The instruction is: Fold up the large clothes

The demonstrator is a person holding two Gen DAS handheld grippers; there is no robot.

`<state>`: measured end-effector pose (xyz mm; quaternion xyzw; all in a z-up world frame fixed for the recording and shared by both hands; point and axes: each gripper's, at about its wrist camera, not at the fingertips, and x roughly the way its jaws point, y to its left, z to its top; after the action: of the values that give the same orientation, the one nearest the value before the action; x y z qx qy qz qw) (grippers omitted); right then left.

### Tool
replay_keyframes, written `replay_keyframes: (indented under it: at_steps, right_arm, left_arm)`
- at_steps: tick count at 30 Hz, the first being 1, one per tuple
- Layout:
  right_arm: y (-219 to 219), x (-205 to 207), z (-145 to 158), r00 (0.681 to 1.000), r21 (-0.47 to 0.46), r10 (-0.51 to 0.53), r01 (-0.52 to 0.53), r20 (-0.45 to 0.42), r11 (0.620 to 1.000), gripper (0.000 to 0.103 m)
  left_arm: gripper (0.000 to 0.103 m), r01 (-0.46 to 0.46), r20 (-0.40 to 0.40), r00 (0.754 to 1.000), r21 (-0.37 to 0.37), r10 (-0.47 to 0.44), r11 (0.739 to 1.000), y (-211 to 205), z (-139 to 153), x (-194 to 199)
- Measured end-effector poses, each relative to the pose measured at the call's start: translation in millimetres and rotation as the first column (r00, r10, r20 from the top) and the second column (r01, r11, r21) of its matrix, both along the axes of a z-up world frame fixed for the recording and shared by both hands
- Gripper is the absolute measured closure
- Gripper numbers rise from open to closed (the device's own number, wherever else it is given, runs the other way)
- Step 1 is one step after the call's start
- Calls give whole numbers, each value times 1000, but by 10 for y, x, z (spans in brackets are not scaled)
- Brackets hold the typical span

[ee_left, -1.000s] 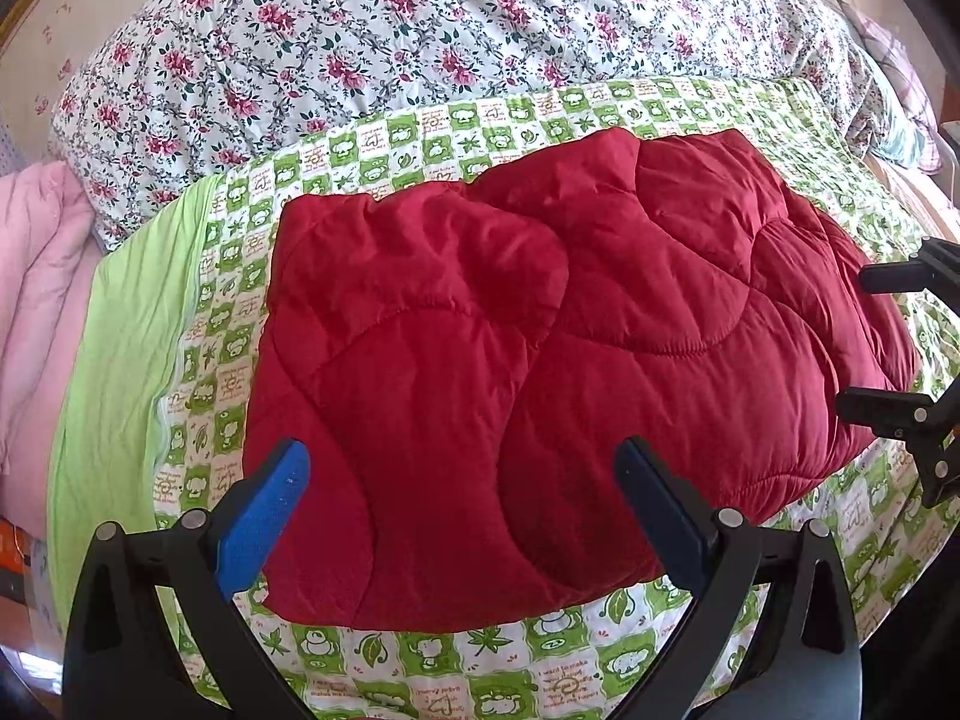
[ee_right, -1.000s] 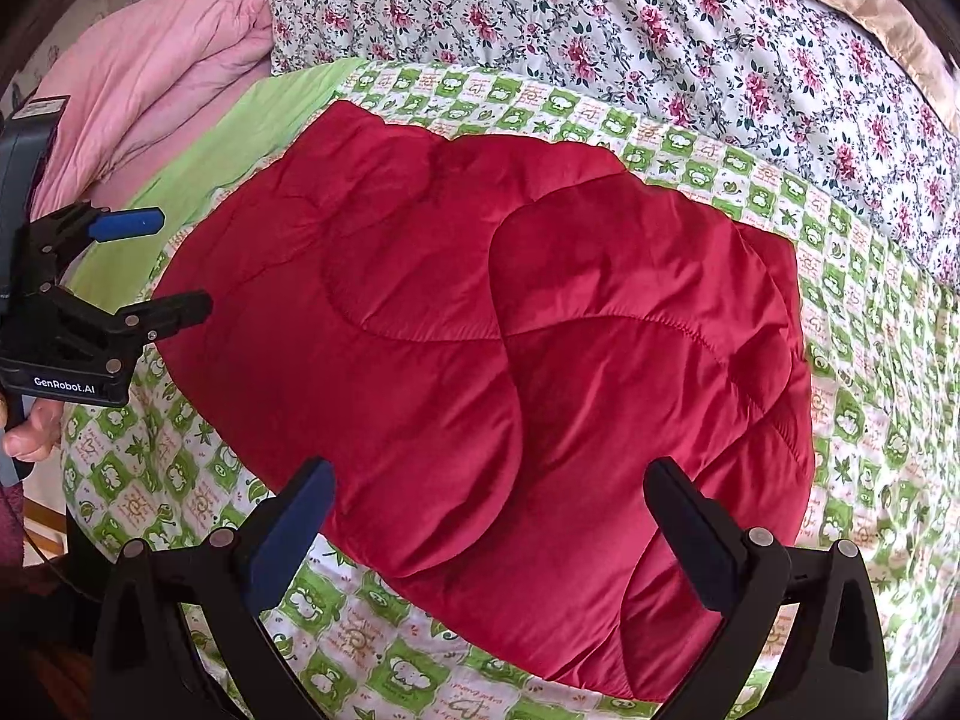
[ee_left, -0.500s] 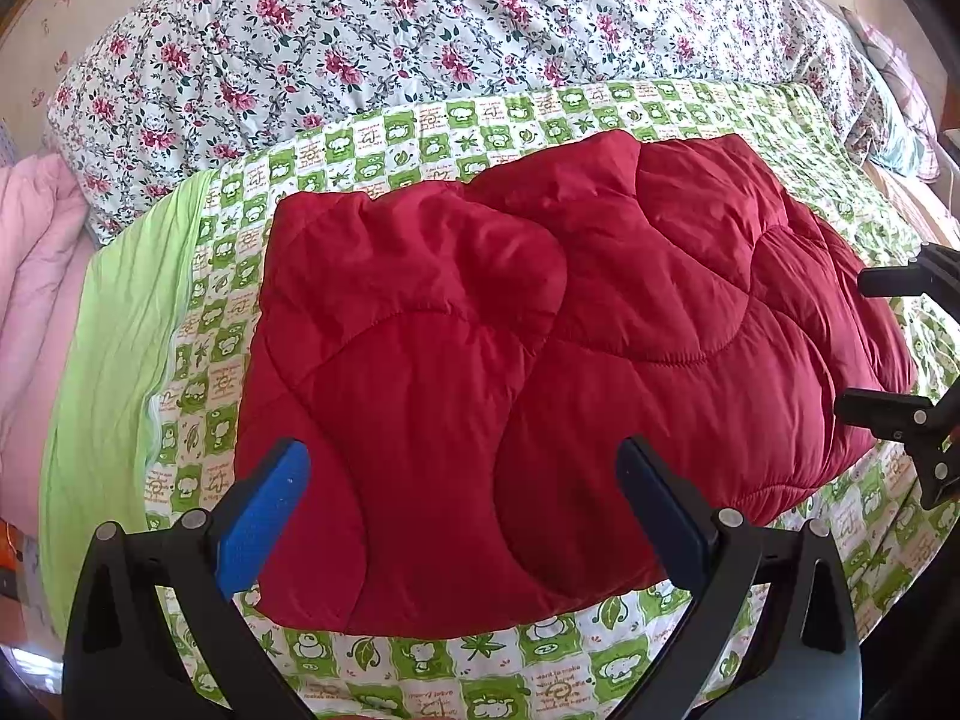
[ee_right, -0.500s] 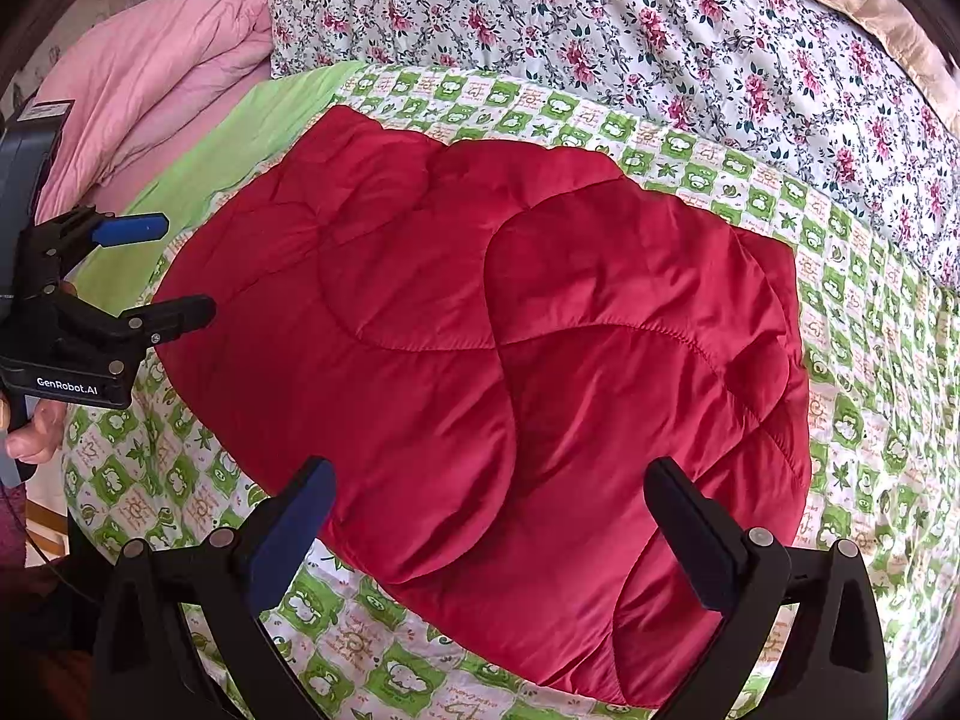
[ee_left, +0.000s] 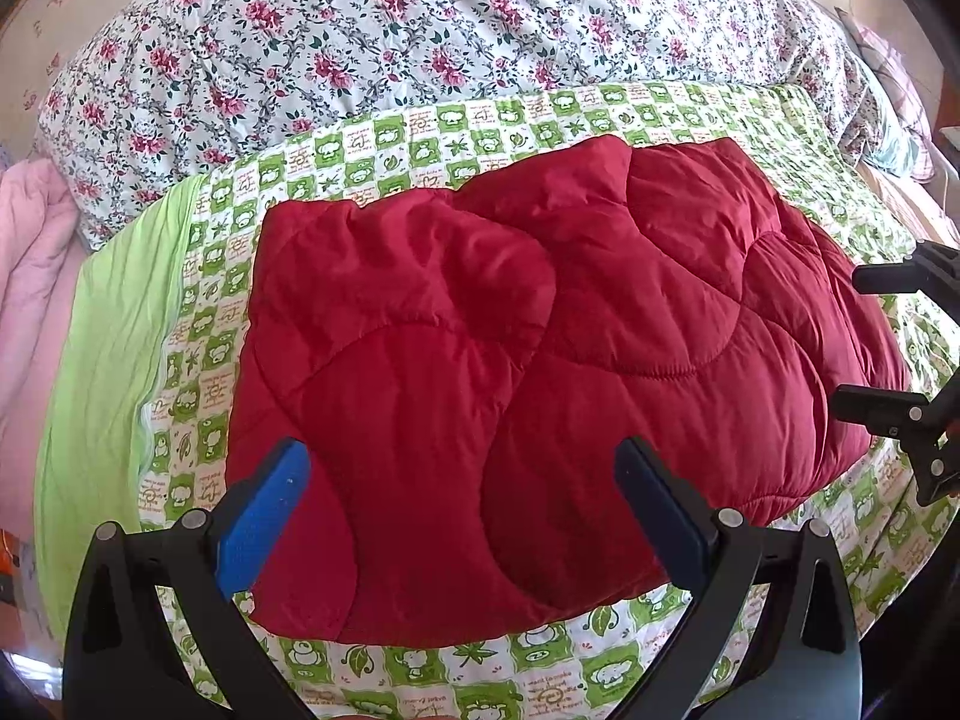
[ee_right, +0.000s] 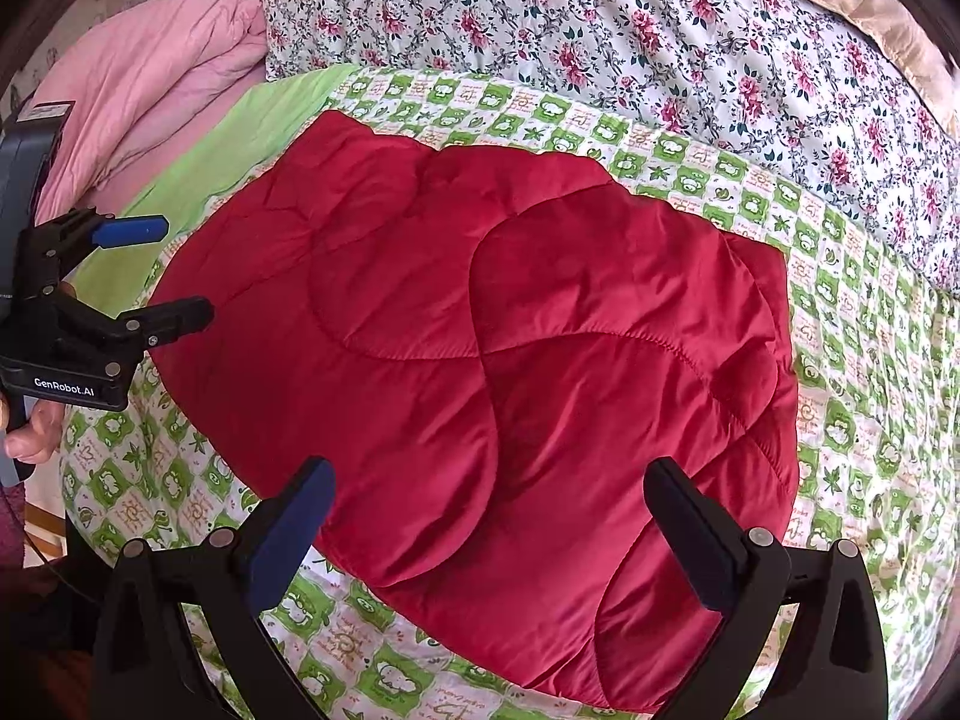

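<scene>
A red quilted garment (ee_left: 540,372) (ee_right: 480,372) lies folded into a thick rectangle on a green-and-white checked sheet (ee_left: 480,126) (ee_right: 840,312). My left gripper (ee_left: 462,468) hovers open above the garment's near edge, nothing between its fingers. It also appears at the left of the right wrist view as the left gripper (ee_right: 174,270), beside the garment's left end. My right gripper (ee_right: 492,486) is open over the garment's near right part, holding nothing. In the left wrist view the right gripper (ee_left: 846,342) shows at the right edge, by the garment's right end.
A floral duvet (ee_left: 420,42) (ee_right: 660,42) is bunched behind the sheet. Pink bedding (ee_left: 30,276) (ee_right: 156,84) lies at the left, next to a plain light-green strip (ee_left: 102,360) (ee_right: 240,132). A hand (ee_right: 30,432) holds the left gripper's handle.
Both cameras have shifted slightly toward the garment; it sits a little lower and larger in the views. Both grippers stay open and the garment has not moved.
</scene>
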<state>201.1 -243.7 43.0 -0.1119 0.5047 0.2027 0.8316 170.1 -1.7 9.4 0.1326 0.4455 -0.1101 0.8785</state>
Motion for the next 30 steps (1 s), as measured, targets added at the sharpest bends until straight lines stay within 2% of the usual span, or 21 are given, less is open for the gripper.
replay_keyframes:
  at_steps: [30]
  right_arm:
    - [4,3,127,1000,1,7,-7,20,1000,0]
  left_arm:
    - [1,17,22,1000,6,-17,1000,-43,59,-11]
